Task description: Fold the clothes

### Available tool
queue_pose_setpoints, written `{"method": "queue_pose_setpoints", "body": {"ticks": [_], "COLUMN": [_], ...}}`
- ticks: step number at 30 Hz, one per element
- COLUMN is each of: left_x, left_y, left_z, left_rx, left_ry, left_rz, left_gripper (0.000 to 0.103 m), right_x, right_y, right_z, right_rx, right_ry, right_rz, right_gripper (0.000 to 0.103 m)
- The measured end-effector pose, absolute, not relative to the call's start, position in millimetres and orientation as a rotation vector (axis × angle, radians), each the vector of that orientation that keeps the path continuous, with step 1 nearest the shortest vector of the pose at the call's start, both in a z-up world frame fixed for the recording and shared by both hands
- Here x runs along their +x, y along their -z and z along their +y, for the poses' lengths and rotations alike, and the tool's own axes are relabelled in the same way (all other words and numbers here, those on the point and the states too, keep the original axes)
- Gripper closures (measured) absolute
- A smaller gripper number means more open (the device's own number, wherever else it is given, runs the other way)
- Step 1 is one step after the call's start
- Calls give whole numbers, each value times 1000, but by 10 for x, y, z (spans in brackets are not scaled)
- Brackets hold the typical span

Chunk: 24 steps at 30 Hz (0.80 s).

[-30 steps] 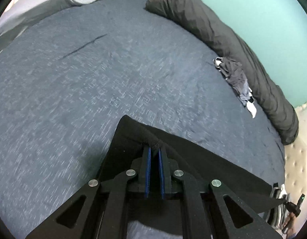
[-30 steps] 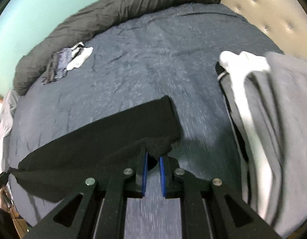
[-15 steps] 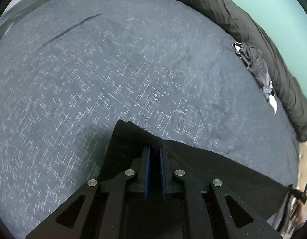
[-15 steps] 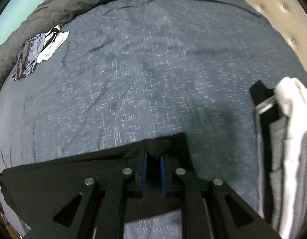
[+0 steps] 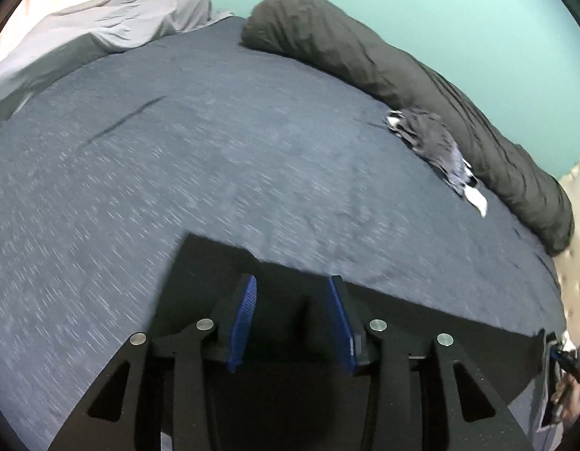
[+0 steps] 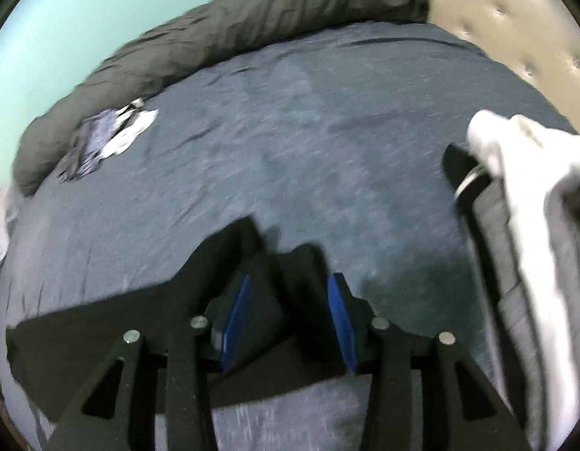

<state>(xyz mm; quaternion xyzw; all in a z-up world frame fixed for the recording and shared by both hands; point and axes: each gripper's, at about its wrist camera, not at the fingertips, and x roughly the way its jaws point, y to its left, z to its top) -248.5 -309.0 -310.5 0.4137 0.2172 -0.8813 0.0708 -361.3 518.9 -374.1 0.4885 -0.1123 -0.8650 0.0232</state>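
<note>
A black garment (image 5: 489, 353) lies spread along the near side of the blue-grey bed sheet (image 5: 214, 150). My left gripper (image 5: 293, 280) hangs over its left corner. The jaws are opening; the blue pads stand apart and the cloth lies loose between them. In the right wrist view the same garment (image 6: 71, 345) runs off to the left. Over its right corner my right gripper (image 6: 290, 278) is also opening, and a fold of black cloth sits between the pads without being pressed.
A rolled dark grey duvet (image 5: 383, 67) lines the far edge by the teal wall, with a small blue and white clothes pile (image 5: 436, 146) against it. Stacked grey and white clothes (image 6: 534, 225) lie right of the right gripper. A tufted headboard (image 6: 496, 11) stands behind. Pale grey bedding (image 5: 102, 26) sits far left.
Both grippers, shut on the black garment's corners a second ago, have spread their pads and let go. The garment now rests on the sheet.
</note>
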Motion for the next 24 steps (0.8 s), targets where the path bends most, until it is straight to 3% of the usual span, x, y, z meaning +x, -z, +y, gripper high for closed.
{"method": "queue_pose_setpoints", "body": {"ticks": [8,11,13,15,18,24], "left_x": [-2295,-2250,-2230,-2216,-2223,-2135], "left_y": [3459,3591,3634,3643,3617,3589], "left_z": [-2454,-2346,-2301,-2263,-2219,-2205], "left_rx": [1256,1253,1241,1236,1247,1264], "left_ry": [2703,2699,2702,2714,2733,2749], "left_rz": [712,711,712,715,725,711], "left_gripper": [56,56,56,55,54,54], "right_x": [-3594,-3616,-3615,-3620,-3600,-3440], "right_y": [4117,4191,4217,4220,4153,3777], "right_z": [5138,5078,5033,5014,5032,5081], "right_rx": [1536,1548,1557,1558,1525,1392], "right_ry": [2583,2594,2615,2640,2683,2788], "right_rz": [-607,-612,-589,-563,-559,-551], "right_gripper": [59,60,67,83,95,97]}}
